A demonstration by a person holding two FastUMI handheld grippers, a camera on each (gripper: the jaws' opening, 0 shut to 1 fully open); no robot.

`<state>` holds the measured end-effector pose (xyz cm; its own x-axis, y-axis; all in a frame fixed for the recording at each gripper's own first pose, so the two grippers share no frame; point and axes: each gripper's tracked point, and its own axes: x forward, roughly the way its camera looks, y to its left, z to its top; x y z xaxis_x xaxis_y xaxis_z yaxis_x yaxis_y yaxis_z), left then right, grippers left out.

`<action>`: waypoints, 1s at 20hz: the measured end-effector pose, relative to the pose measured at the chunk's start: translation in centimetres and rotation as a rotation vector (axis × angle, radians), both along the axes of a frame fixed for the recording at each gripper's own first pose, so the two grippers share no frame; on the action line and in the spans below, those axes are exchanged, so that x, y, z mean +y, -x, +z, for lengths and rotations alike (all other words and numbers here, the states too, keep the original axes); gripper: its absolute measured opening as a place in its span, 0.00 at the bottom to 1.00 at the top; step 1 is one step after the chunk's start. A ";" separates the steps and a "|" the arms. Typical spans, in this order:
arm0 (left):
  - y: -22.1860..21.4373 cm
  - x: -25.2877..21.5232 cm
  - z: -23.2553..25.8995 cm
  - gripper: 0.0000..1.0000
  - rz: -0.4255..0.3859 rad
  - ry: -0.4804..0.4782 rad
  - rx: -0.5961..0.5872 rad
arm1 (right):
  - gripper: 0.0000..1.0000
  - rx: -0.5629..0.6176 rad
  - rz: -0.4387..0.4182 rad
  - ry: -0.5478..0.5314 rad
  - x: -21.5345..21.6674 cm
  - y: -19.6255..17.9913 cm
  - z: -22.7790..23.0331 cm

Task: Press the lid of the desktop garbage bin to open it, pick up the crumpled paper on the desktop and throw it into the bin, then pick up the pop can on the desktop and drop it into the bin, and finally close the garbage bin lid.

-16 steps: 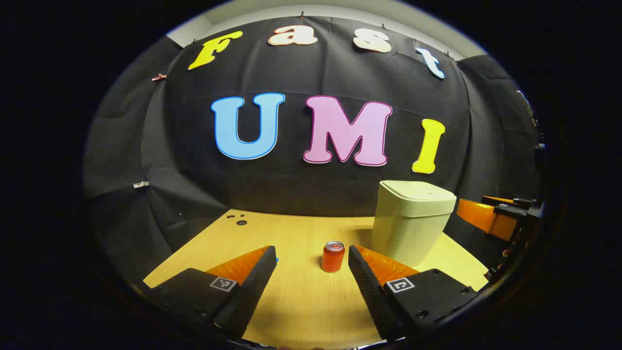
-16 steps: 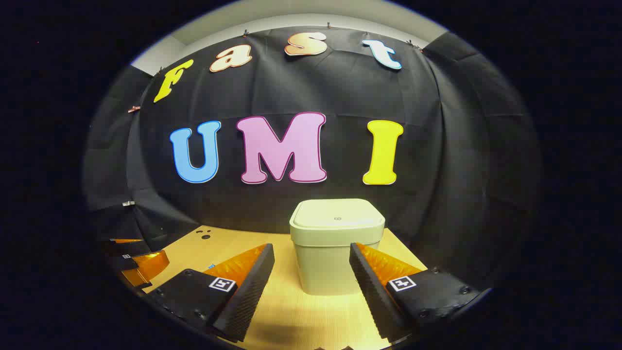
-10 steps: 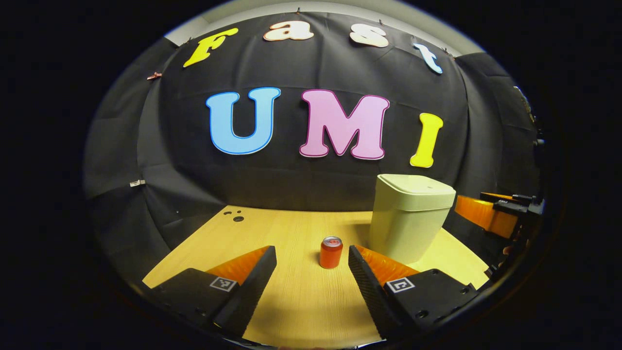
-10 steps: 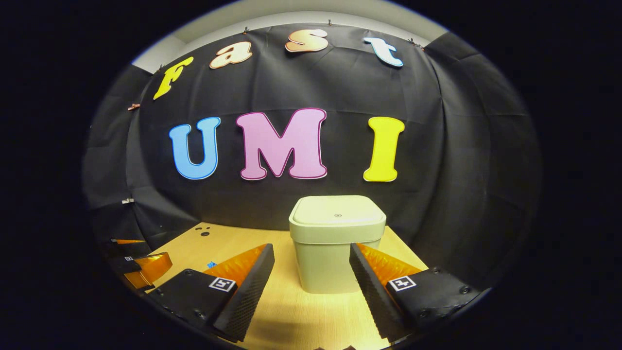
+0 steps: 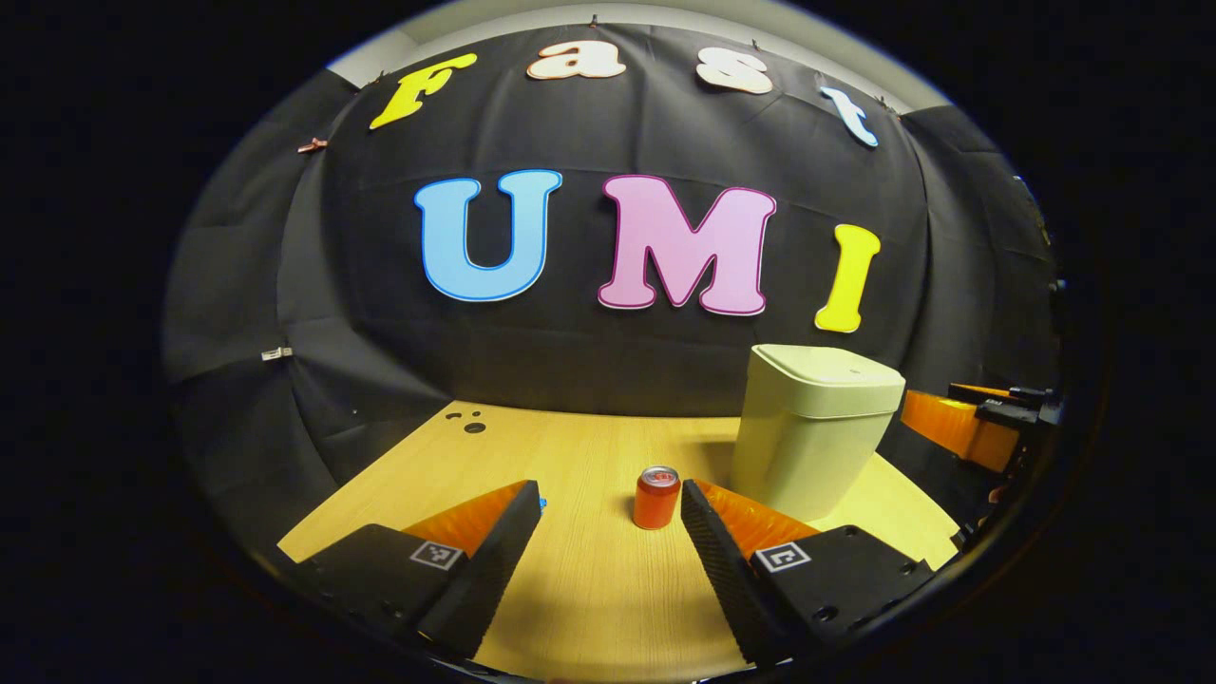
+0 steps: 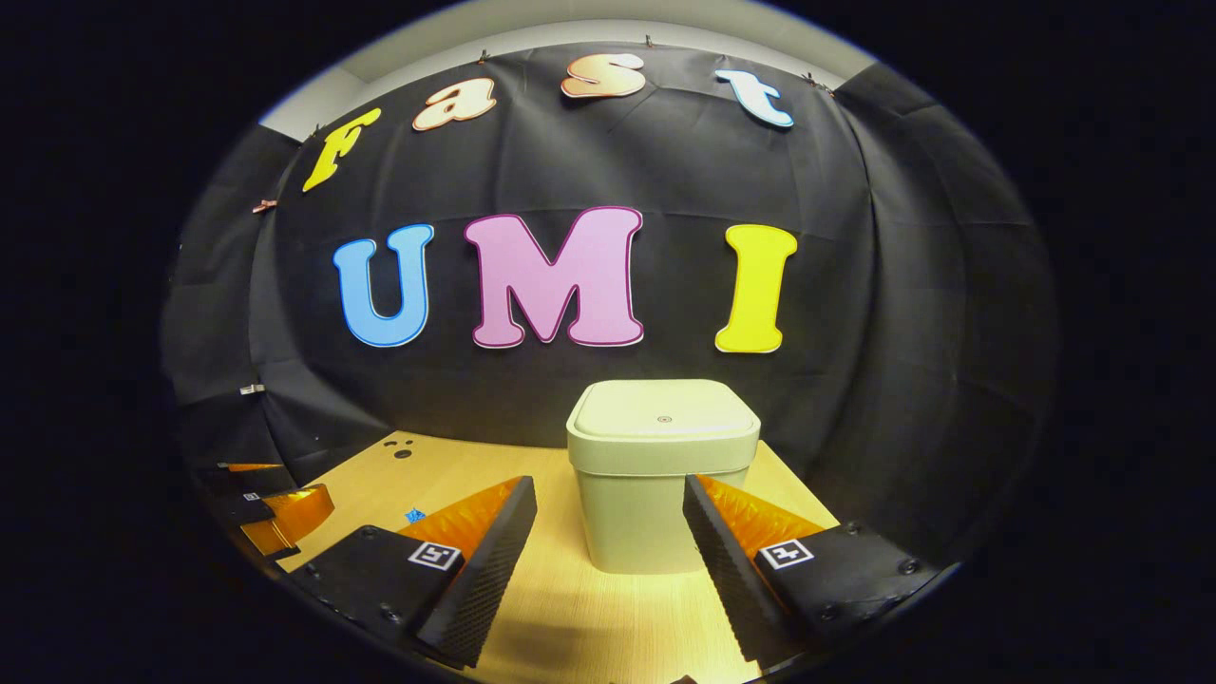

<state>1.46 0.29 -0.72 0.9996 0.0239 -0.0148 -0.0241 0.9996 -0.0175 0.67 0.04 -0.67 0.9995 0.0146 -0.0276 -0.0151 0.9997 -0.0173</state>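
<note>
A pale green bin (image 5: pixel 812 427) with its lid (image 5: pixel 826 366) down stands on the wooden table at the right of the left gripper view. An orange pop can (image 5: pixel 655 497) stands upright a little ahead of my left gripper (image 5: pixel 610 503), which is open and empty. In the right gripper view the bin (image 6: pixel 660 475) sits straight ahead, its lid (image 6: pixel 663 416) flat and closed. My right gripper (image 6: pixel 610 503) is open, its fingers framing the bin's lower front without touching it. The right gripper (image 5: pixel 978 423) also shows beyond the bin, and the left gripper (image 6: pixel 271 508) at the far left.
The wooden table (image 5: pixel 589 589) ends at the black cloth wall behind the bin. Small dark holes (image 5: pixel 467 423) mark the table's far left corner. A small blue scrap (image 6: pixel 414 515) lies on the table left of my right gripper.
Both views have shifted slightly; the can and bin sit a touch further right in the left gripper view. Both grippers stay open.
</note>
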 end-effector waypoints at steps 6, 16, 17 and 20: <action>-0.2 -0.2 -0.4 0.96 -0.008 -0.007 0.008 | 0.98 0.012 -0.007 0.007 -0.1 -0.2 -0.1; -0.3 -0.1 -0.2 0.96 0.010 -0.021 -0.003 | 0.96 0.003 0.003 0.059 0.5 -0.6 0.7; -0.3 -0.1 -0.1 0.96 0.008 -0.026 -0.008 | 0.94 0.007 -0.002 0.062 0.5 -0.6 0.8; -0.4 -0.2 -0.1 0.96 0.000 -0.035 -0.013 | 0.62 0.020 0.009 0.045 0.6 -0.9 1.0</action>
